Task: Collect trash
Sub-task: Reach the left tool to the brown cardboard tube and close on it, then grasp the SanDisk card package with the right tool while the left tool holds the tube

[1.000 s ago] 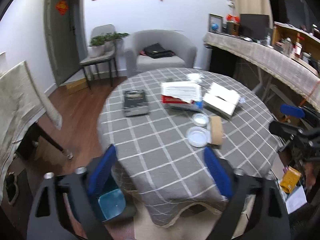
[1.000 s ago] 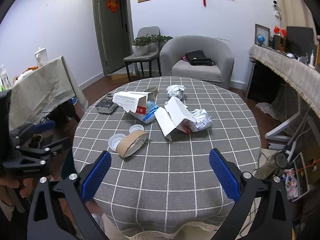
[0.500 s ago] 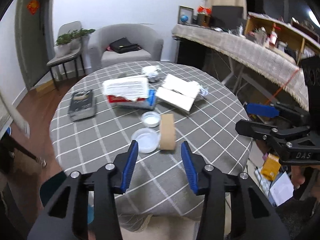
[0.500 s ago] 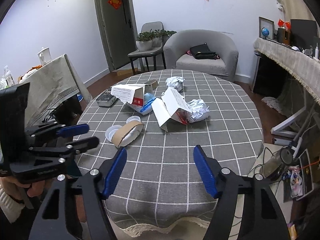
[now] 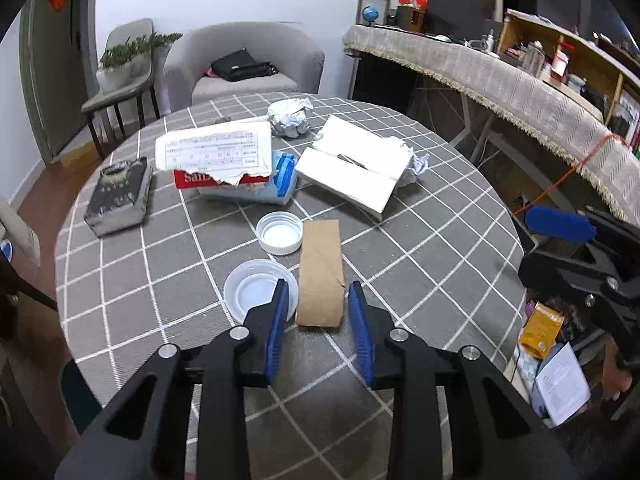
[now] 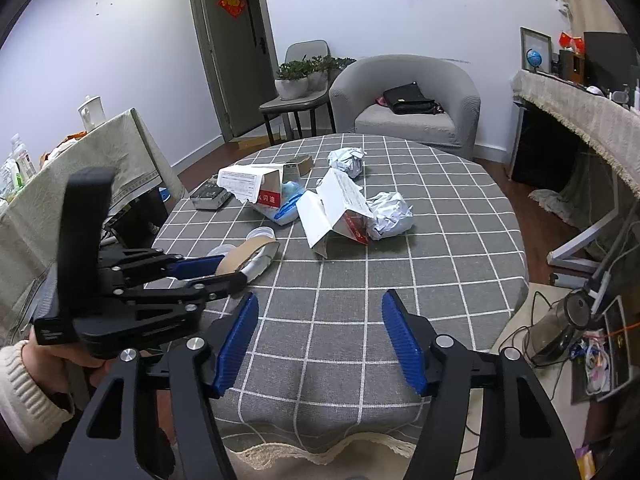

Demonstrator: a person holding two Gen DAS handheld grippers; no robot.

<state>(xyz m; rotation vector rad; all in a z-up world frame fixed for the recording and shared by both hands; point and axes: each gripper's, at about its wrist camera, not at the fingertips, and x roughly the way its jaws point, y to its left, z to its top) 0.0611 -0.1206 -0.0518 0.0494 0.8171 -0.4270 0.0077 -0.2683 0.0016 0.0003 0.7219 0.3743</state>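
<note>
A round table (image 5: 400, 420) under a grey checked cloth is seen, with the litter gathered on its far half. At the left a dark flat box (image 5: 119, 196) lies alone near the edge. Next to it a torn red-and-white carton (image 5: 216, 158) rests over a blue plastic pack (image 5: 276, 184), and behind these a crumpled foil ball (image 5: 289, 117) is set. To the right a white opened box (image 5: 352, 168) lies flat, with a second crumpled wad (image 6: 390, 214) beside it. Nearer the front, a white screw lid (image 5: 279, 233) and a clear round lid (image 5: 252, 294) lie just left of the brown tape roll (image 5: 321, 276), the clear lid partly hidden by the left finger. The roll is of plain brown paper, stands on its rim, and shows a small tear at one edge. The left gripper (image 5: 316, 308) has just been closing, with the near end of the roll between its blue pads (image 5: 280, 312), though a narrow gap is seen on each side. The right gripper (image 6: 320, 336) has also been closing, yet it is held apart over bare cloth with nothing between its fingers.
</note>
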